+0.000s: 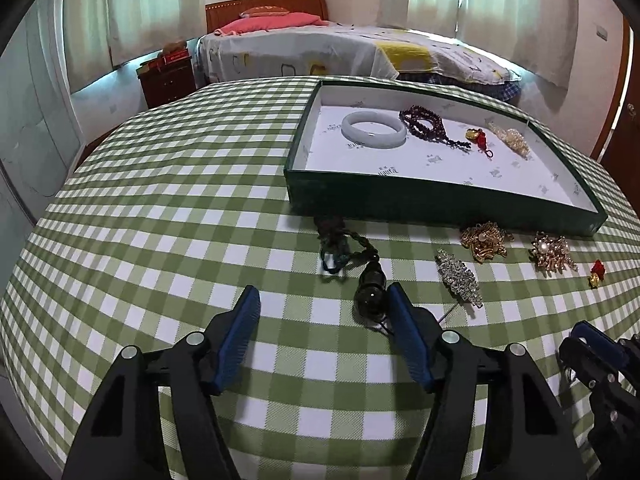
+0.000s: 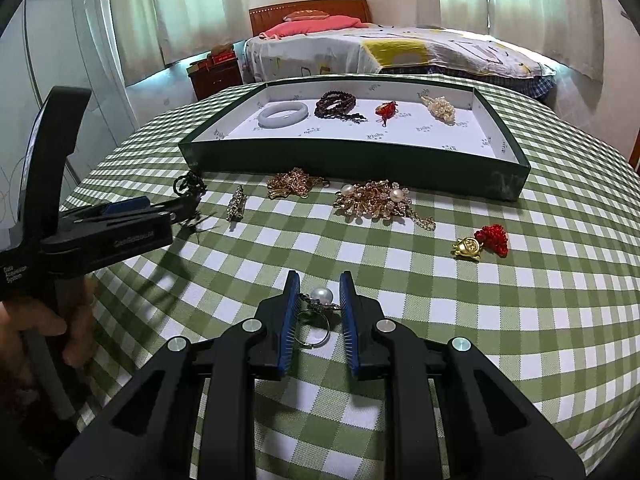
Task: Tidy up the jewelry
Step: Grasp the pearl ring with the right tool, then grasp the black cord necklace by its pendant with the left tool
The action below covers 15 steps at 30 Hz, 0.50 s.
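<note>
A dark green tray (image 1: 440, 208) (image 2: 352, 164) with a white floor holds a pale jade bangle (image 1: 374, 129) (image 2: 283, 114), a dark red bead bracelet (image 1: 422, 119) (image 2: 335, 103), a red-and-gold charm (image 1: 478, 138) (image 2: 386, 111) and a pearl cluster (image 1: 510, 138) (image 2: 440, 108). My left gripper (image 1: 322, 296) is open; a dark bead pendant on a green cord (image 1: 370, 294) lies just inside its right finger. My right gripper (image 2: 319, 280) is open around a pearl ring (image 2: 320, 300) on the cloth.
On the green checked tablecloth (image 2: 520, 320) before the tray lie a crystal brooch (image 1: 460, 278) (image 2: 236, 208), a gold chain pile (image 1: 484, 240) (image 2: 294, 184), a gold pearl brooch (image 1: 554, 254) (image 2: 376, 200) and a red-gold charm (image 1: 596, 274) (image 2: 482, 242). A bed (image 1: 340, 48) stands behind.
</note>
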{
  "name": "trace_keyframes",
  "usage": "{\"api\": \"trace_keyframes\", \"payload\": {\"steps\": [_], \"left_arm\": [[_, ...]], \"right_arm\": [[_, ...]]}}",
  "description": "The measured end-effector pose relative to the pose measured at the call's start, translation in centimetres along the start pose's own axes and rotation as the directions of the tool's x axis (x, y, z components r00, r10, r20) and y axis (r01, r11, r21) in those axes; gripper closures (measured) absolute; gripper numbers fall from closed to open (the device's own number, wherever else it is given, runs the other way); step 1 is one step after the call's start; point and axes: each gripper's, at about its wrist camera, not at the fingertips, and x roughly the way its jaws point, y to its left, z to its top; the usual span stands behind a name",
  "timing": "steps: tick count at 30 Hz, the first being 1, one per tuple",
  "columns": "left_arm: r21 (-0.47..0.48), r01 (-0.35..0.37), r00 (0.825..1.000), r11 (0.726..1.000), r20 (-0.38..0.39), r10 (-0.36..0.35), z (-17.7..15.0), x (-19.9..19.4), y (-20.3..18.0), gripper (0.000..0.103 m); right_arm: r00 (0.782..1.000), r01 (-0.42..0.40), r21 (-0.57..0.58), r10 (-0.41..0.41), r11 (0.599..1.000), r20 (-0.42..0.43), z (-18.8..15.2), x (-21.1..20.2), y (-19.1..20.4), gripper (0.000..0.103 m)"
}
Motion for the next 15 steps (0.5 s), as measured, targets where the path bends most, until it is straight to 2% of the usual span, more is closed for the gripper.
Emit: {"api": "trace_keyframes", "payload": {"steps": [5,7,8,10,11,15], "left_arm": [[0.027,0.022,1.000,0.999,0.008,-0.023,0.32,0.05,-0.30,0.054],[0.042,0.042,0.999,0.998,0.016,-0.042,0.23,-0.11,-0.43,0.067],[0.043,0.050,0.999,0.998,0.018,-0.051,0.19,-0.18,-0.42,0.070],[0.047,0.055,0.998,0.997,0.019,-0.056,0.22,-0.27,-0.42,0.082],[0.046,0.068,0.997,0.997,0.020,-0.069,0.22,-0.32,-0.36,0.085],[0.038,0.076,0.997,0.996,0.020,-0.076,0.17,-0.50,-0.17,0.085]], "right_arm": [[1.000,0.004,-0.001,-0.004,1.000,0.005,0.07,-0.10,-0.06,0.083],[1.000,0.006,-0.001,-0.006,1.000,0.009,0.12,-0.21,-0.06,0.083],[1.000,0.006,-0.001,-0.006,1.000,0.010,0.13,-0.24,-0.04,0.083],[1.000,0.006,-0.002,-0.006,1.000,0.012,0.15,-0.28,0.03,0.083],[1.000,0.006,-0.002,-0.006,1.000,0.014,0.19,-0.30,0.05,0.083],[1.000,0.007,0.003,-0.007,1.000,0.027,0.28,-0.68,-0.12,0.083]]}}
